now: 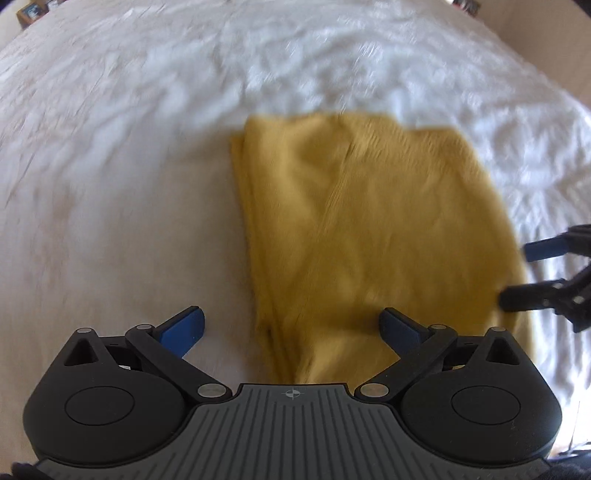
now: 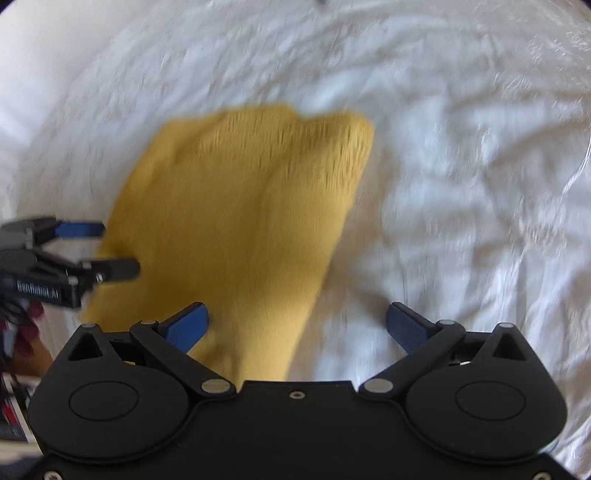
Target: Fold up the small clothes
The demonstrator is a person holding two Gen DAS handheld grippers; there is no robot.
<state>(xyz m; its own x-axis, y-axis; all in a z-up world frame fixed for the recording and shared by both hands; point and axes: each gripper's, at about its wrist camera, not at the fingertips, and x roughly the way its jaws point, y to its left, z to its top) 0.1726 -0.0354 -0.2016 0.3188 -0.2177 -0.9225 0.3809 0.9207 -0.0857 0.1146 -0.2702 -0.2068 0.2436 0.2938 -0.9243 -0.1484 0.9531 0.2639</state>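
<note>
A mustard-yellow garment (image 1: 362, 236) lies folded lengthwise on the white bedsheet (image 1: 110, 184); it also shows in the right wrist view (image 2: 240, 229). My left gripper (image 1: 291, 328) is open above the garment's near end, its left finger over the sheet and its right finger over the cloth. My right gripper (image 2: 297, 325) is open at the garment's near right edge. Each gripper shows in the other's view, the right gripper (image 1: 517, 273) at the garment's right side and the left gripper (image 2: 118, 247) at its left side, both open and empty. Both views are blurred.
The wrinkled white sheet (image 2: 461, 184) spreads around the garment on all sides. Some clutter (image 1: 33, 11) sits beyond the bed's far left corner. Dark objects (image 2: 14, 369) show past the bed's edge at the lower left of the right wrist view.
</note>
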